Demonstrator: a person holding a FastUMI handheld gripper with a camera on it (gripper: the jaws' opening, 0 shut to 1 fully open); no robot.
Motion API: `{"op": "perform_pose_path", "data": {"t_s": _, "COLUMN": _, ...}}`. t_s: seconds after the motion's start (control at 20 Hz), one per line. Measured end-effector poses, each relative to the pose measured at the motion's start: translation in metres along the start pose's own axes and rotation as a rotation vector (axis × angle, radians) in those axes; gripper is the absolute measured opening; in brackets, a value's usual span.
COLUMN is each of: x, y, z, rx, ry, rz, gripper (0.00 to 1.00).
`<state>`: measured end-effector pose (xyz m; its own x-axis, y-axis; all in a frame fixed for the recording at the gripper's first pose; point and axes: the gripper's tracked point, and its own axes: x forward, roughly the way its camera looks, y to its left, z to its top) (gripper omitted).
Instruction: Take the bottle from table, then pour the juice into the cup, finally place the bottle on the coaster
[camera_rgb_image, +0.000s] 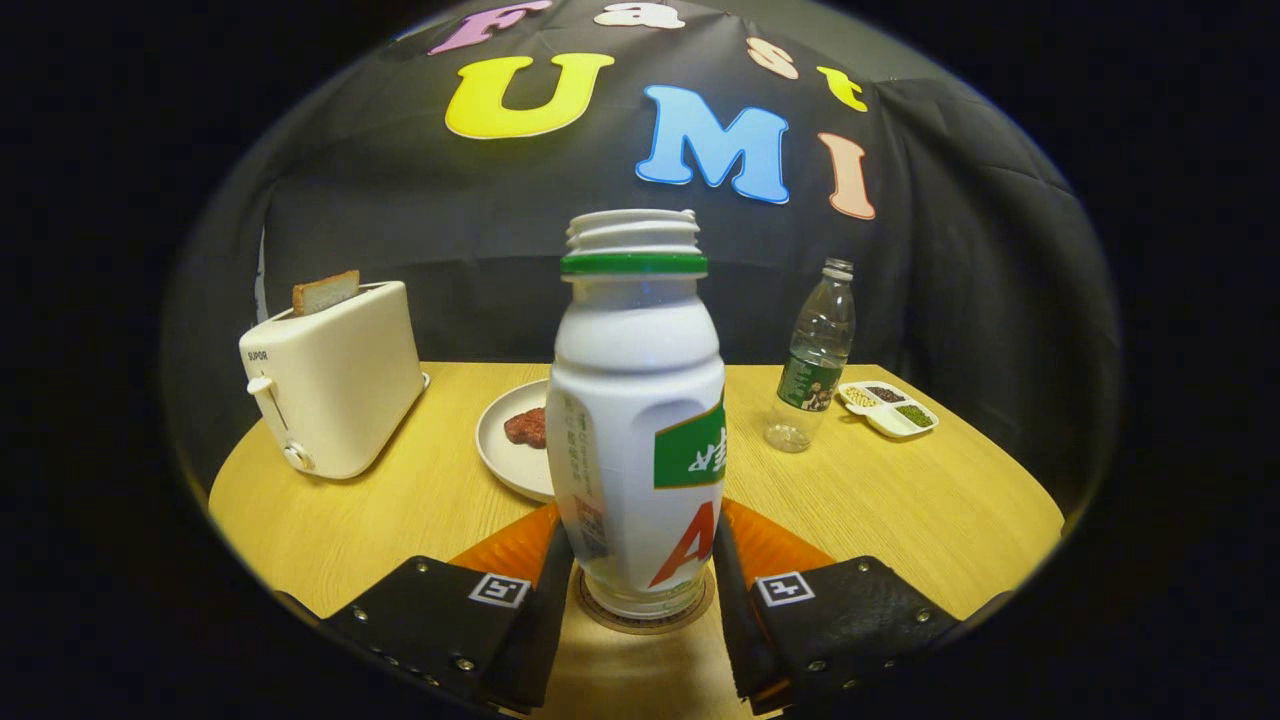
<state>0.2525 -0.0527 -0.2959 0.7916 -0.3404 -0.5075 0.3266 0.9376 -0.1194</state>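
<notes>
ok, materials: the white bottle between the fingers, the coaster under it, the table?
White bottle: opaque glossy plastic, judging by its moulded threaded neck and soft sheen. Coaster: matte brown disc, probably cork or card. Table: light wood-grain surface, wood or laminate. The gripper fingers flank the bottle; contact is unclear.

White juice bottle (636, 420), green neck ring, cap off, upright on round coaster (643, 612), near table edge, between gripper fingers.

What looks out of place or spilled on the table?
Nothing is spilled. The white bottle stands upright on the coaster with no cap, between the gripper jaws. The clear bottle beyond is also upright.
</notes>
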Motion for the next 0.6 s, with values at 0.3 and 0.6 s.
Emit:
{"op": "perform_pose_path", "data": {"t_s": 0.3, "x": 0.003, "y": 0.001, "z": -0.013, "rx": 0.022, "ry": 0.003, "rz": 0.021, "gripper": 0.71}}
{"op": "perform_pose_path", "data": {"t_s": 0.6, "x": -0.001, "y": -0.005, "z": -0.021, "rx": 0.057, "ry": -0.006, "rz": 0.024, "gripper": 0.77}}
